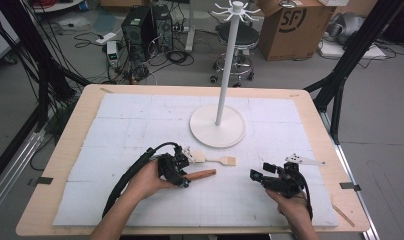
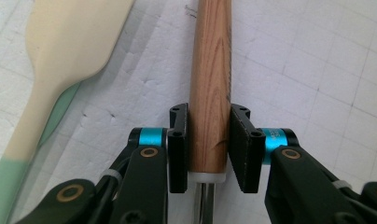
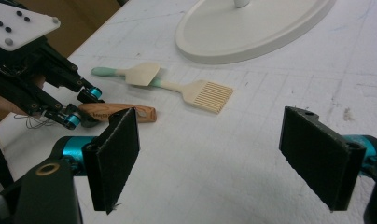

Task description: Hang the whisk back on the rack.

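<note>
A utensil with a brown wooden handle lies on the white mat. My left gripper is shut on that handle near its white collar, where a metal shaft runs back between the jaws. Just beyond lie a cream spatula with a green handle and a cream slotted brush. My right gripper hovers to the right with its jaws wide apart and nothing between them.
A white hook stand rises from a round base at the middle of the mat. The wooden table edge frames the mat. A chair, boxes and cables stand on the floor behind.
</note>
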`<state>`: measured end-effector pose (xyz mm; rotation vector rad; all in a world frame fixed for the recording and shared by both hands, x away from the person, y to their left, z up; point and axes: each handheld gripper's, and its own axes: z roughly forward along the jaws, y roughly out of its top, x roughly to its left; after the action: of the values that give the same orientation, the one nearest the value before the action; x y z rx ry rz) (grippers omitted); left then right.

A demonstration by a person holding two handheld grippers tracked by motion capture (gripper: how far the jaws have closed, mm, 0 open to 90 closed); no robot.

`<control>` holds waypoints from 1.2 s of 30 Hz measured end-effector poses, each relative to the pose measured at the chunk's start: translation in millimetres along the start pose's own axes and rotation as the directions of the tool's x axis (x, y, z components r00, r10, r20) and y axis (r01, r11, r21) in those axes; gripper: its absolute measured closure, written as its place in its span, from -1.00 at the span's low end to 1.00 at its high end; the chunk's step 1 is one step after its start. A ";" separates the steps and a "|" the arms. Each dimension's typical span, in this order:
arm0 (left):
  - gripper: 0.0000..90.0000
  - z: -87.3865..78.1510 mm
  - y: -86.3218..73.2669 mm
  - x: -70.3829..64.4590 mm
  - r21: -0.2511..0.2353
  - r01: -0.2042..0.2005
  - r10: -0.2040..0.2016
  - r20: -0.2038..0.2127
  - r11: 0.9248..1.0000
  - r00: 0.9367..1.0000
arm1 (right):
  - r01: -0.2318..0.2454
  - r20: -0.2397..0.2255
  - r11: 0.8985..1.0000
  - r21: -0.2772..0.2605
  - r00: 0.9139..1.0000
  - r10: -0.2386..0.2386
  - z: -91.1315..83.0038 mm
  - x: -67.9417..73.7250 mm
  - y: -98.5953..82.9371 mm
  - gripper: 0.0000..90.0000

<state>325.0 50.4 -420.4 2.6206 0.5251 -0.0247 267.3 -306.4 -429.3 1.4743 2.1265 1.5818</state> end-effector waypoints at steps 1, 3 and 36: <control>0.58 0.0 0.1 0.1 0.000 -0.002 0.002 0.002 1.000 1.000 | -0.001 0.000 1.000 0.000 1.000 0.001 0.1 0.6 0.1 -0.57; 0.59 -0.2 0.6 -2.2 0.003 -0.017 0.017 -0.008 1.000 1.000 | 0.006 0.001 1.000 -0.006 1.000 -0.006 0.4 0.8 0.0 -0.57; 0.60 -116.9 7.8 15.5 -0.375 0.129 -0.105 0.085 0.918 0.991 | -0.010 0.011 1.000 -0.010 1.000 0.010 -0.3 -3.5 -1.5 -0.57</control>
<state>333.9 101.8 -314.3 2.2006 0.5980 -0.0400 268.0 -309.2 -431.9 1.4891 2.1055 1.5819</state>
